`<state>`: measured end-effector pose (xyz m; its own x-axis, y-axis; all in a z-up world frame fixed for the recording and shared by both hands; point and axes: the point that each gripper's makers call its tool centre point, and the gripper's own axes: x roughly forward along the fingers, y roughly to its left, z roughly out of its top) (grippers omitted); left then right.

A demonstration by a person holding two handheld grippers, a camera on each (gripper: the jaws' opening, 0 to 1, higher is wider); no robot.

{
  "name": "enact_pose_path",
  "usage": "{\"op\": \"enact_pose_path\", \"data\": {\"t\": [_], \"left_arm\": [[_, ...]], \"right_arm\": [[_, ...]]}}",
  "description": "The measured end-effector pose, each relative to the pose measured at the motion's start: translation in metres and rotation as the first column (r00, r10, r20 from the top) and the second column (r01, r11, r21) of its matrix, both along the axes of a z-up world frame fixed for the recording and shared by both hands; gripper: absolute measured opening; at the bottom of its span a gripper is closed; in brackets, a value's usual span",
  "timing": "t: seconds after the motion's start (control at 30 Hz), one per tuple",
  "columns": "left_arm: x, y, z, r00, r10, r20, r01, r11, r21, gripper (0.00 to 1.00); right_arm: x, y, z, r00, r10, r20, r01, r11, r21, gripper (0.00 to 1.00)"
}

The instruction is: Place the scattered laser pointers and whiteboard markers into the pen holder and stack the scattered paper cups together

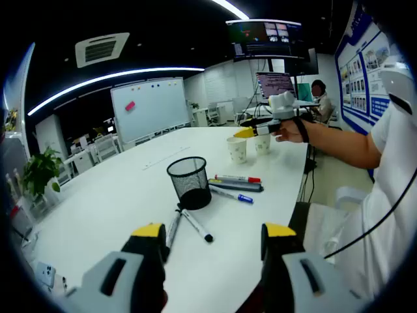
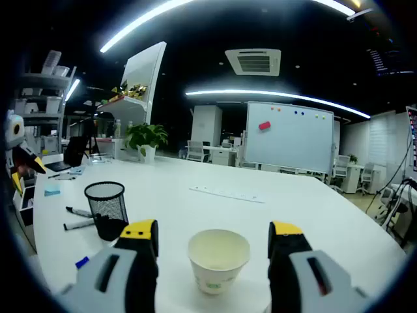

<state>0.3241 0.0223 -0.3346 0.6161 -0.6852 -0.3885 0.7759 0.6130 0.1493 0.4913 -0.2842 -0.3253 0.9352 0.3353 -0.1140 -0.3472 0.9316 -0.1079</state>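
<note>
Whiteboard (image 2: 290, 137) w/ pink magnet, potted plant (image 2: 146, 138) — white table (image 1: 117, 195), ceiling AC vent (image 2: 253, 61)

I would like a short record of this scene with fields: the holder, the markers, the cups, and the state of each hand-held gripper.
pen holder: black mesh pen holder, upright on the white table, nothing seen inside
markers: several lying flat on the table around the holder, e.g. red-capped marker
paper cups: two, upright, apart
left hand-held gripper: open, holds nothing
right hand-held gripper: open, jaws either side of one paper cup
</note>
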Motion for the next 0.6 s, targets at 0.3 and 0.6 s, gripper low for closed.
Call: {"op": "enact_pose_path", "data": {"t": [0.3,0.6], "left_arm": [[0.0,0.003,0.001,1.0,0.005,0.003,-0.005,1.0,0.002,0.6],[0.0,0.003,-0.002,1.0,0.004,-0.003,-0.004,1.0,0.002,0.6]], "right_arm": [[-0.001,0.002,-0.002,1.0,0.004,-0.005,-0.004,1.0,-0.007,0.68],[0.0,0.006,-0.012,1.0,0.011,-0.024,-0.012,1.0,-0.017,0.68]]}}
